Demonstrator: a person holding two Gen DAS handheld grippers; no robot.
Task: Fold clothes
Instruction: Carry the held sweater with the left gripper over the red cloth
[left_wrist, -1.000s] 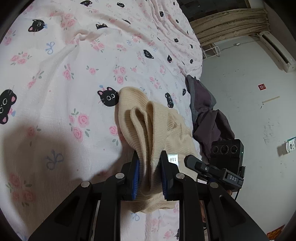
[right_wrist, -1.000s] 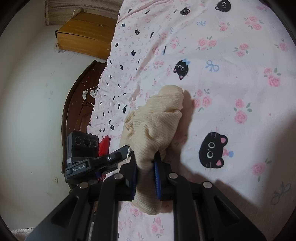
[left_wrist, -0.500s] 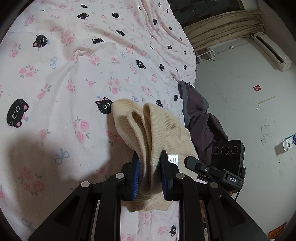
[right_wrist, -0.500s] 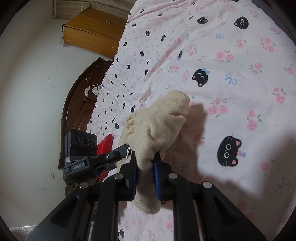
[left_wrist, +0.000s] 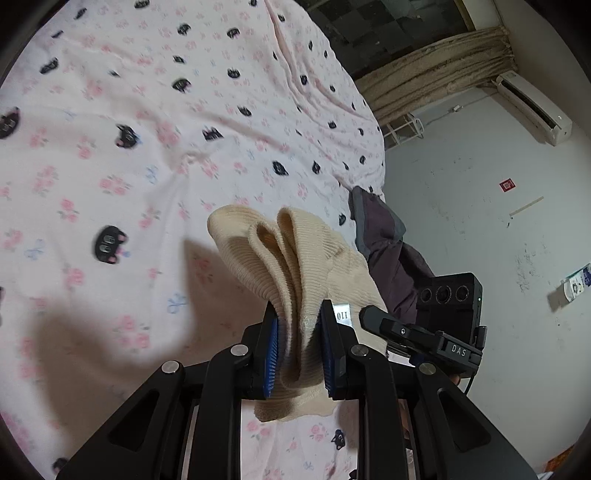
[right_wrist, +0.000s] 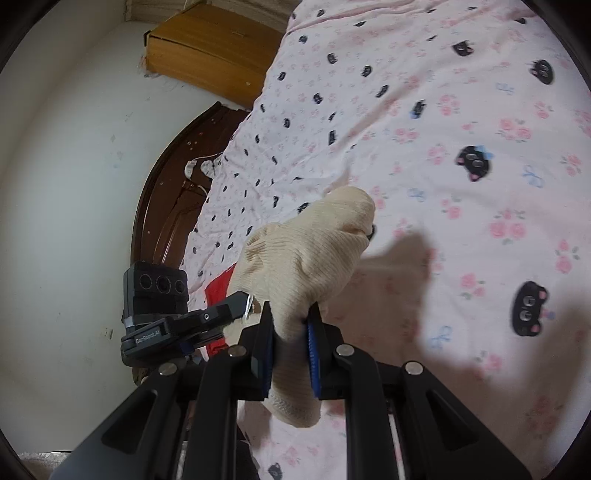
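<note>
A cream ribbed knit garment (left_wrist: 291, 258) hangs bunched above the pink cat-print bedsheet (left_wrist: 129, 147). My left gripper (left_wrist: 299, 314) is shut on one folded edge of it, the blue pads pressing the cloth from both sides. In the right wrist view the same cream garment (right_wrist: 306, 251) is pinched by my right gripper (right_wrist: 290, 317), also shut on it. The other gripper shows at the side of each view, to the right (left_wrist: 417, 328) and to the left (right_wrist: 184, 321). A white size label (left_wrist: 341, 314) peeks out by the left fingers. The garment's lower part is hidden behind the jaws.
A dark grey-purple garment (left_wrist: 384, 243) lies at the bed's right edge. Something red (right_wrist: 219, 291) lies near the left bed edge, by a dark wooden headboard (right_wrist: 170, 199). A wooden cabinet (right_wrist: 210, 59) stands behind, a white wall with an air conditioner (left_wrist: 532, 107) to the right.
Both grippers have risen with the cream garment still held; the bedsheet now looks farther away and more of the room shows. The grips have not changed.
</note>
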